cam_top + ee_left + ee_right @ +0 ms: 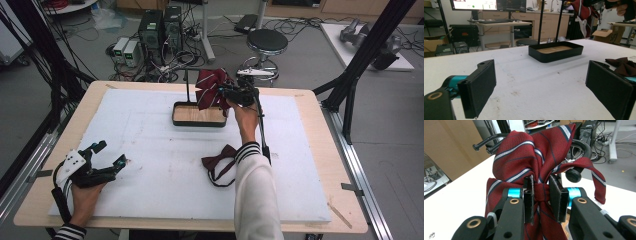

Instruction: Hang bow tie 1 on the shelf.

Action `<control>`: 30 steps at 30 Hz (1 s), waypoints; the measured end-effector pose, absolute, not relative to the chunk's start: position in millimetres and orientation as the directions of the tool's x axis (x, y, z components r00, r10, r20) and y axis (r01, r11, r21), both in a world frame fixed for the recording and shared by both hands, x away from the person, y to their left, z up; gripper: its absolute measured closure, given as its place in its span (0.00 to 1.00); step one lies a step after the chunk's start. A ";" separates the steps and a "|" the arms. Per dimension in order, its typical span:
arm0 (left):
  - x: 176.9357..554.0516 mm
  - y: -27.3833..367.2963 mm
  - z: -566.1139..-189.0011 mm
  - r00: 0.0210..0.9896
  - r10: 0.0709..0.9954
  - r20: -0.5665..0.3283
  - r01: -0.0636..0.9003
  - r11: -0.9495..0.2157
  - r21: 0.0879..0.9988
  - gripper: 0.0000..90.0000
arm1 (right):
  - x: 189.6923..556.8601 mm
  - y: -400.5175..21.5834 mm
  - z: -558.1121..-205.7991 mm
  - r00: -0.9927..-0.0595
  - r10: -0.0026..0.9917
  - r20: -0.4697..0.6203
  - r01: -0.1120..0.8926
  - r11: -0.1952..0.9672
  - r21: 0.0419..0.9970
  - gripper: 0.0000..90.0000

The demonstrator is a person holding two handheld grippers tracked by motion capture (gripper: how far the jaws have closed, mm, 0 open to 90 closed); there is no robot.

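Right gripper (541,200) raised above the far side of the white table mat (150,150), jaws clamped on the centre knot of a red striped bow tie (524,157); in the high view that tie (209,87) hangs just above the black tray with a wooden floor (199,115), beside the tray's upright black stand (187,85), whose hook arms show behind the tie in the right gripper view. Left gripper (107,155) rests low at the near left of the mat, jaws spread wide with nothing between them; a second, dark maroon bow tie (220,162) lies flat on the mat near the right forearm's striped cuff (247,150), well apart from the tray.
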State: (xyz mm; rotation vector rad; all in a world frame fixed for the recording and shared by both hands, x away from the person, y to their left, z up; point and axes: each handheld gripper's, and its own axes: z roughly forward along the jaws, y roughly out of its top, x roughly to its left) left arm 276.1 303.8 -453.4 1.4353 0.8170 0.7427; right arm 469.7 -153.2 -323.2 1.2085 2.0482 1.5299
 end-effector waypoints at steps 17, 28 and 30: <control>276.1 303.7 -453.4 0.540 0.841 -0.035 0.044 0.014 0.999 0.11 | 468.2 -151.7 -321.7 -0.588 0.790 0.172 0.416 0.113 0.902 0.73; 276.1 303.6 -453.4 0.540 0.841 -0.035 0.043 0.013 0.999 0.11 | 464.1 -152.8 -317.0 -0.611 0.774 0.167 0.401 0.121 0.908 0.49; 276.1 303.5 -453.4 0.540 0.841 -0.034 0.043 0.013 0.999 0.11 | 462.2 -153.6 -315.0 -0.624 0.763 0.169 0.397 0.124 0.909 0.45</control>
